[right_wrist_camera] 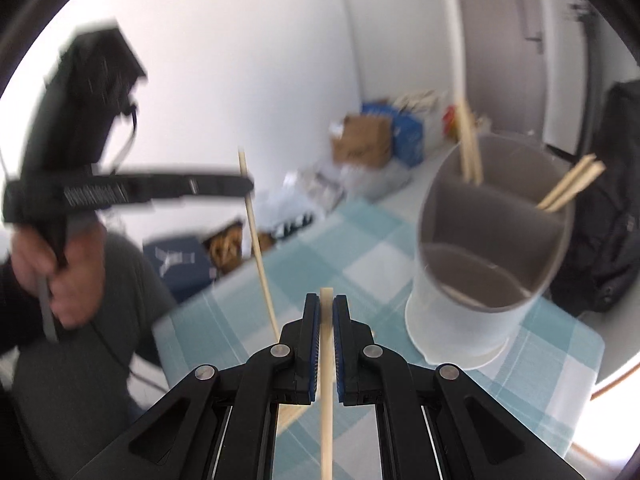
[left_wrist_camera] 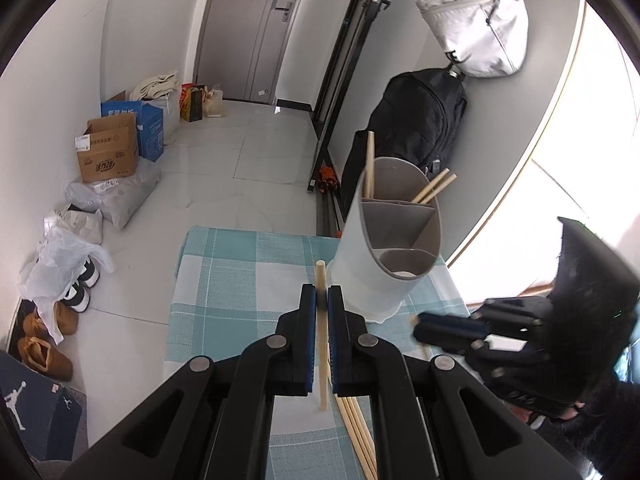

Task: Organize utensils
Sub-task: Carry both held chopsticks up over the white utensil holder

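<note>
My left gripper [left_wrist_camera: 321, 300] is shut on a wooden chopstick [left_wrist_camera: 321, 344] and holds it above the checked cloth, just left of the grey utensil holder [left_wrist_camera: 384, 256]. My right gripper [right_wrist_camera: 326, 310] is shut on another chopstick [right_wrist_camera: 327, 384], with the holder [right_wrist_camera: 480, 264] ahead to its right. The holder has three compartments; chopsticks [left_wrist_camera: 370, 168] stand in the two rear ones, and the front one shows none. Loose chopsticks [left_wrist_camera: 358, 436] lie on the cloth under the left gripper. The left gripper also shows in the right wrist view [right_wrist_camera: 246, 184], holding its chopstick [right_wrist_camera: 256, 240] upright. The right gripper appears in the left wrist view [left_wrist_camera: 418, 326].
The small table carries a blue-and-white checked cloth [left_wrist_camera: 240, 280]. Cardboard boxes [left_wrist_camera: 108, 152], bags and shoes [left_wrist_camera: 44, 344] line the floor at left. A black backpack [left_wrist_camera: 420, 120] and a white bag [left_wrist_camera: 480, 20] hang behind the holder. A bright window [left_wrist_camera: 580, 140] is at right.
</note>
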The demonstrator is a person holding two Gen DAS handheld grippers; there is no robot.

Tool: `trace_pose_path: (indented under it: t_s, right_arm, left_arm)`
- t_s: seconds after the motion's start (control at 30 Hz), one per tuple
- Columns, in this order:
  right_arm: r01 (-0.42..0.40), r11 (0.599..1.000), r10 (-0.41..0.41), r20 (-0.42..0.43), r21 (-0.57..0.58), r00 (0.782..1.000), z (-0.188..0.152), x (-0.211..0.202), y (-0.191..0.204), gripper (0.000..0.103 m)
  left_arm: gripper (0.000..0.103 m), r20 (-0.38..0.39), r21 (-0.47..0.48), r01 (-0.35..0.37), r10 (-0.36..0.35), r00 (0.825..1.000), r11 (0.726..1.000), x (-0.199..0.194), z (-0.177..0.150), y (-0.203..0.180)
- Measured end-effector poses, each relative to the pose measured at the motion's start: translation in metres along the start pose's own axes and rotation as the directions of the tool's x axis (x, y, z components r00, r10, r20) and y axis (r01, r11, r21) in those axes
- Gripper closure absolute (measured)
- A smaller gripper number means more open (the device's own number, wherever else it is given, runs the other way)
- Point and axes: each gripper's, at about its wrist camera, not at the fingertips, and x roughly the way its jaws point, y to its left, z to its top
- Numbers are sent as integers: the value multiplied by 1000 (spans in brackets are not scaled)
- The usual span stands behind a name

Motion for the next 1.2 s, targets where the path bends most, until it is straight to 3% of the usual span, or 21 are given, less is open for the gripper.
trace_pose_path:
  t_s: [0.2, 0.3, 0.6, 1.03, 1.2]
  right_arm:
    - [51, 984, -81, 172, 169, 982, 4, -32, -6, 98]
    - [79, 977, -123, 216, 199, 969, 10, -41, -8, 97]
    - [123, 958, -218, 380, 260, 899, 47, -87, -15, 97]
    - [150, 921, -324, 491, 360, 809, 128, -111, -59, 97]
    - [185, 915, -356, 503, 358, 787, 156, -102, -78, 97]
  left_arm:
    - [102, -10, 37, -5, 5, 1000, 999, -3, 3, -14]
    - [102, -12, 57, -13, 13, 1000, 998, -6, 6, -20]
    - [102, 0, 84, 0, 0, 1000, 996, -24, 28, -39]
    - [102, 46, 64, 82, -85, 995, 995, -50, 110, -58]
    - [102, 78, 84, 96, -102, 992, 992, -44, 141, -66]
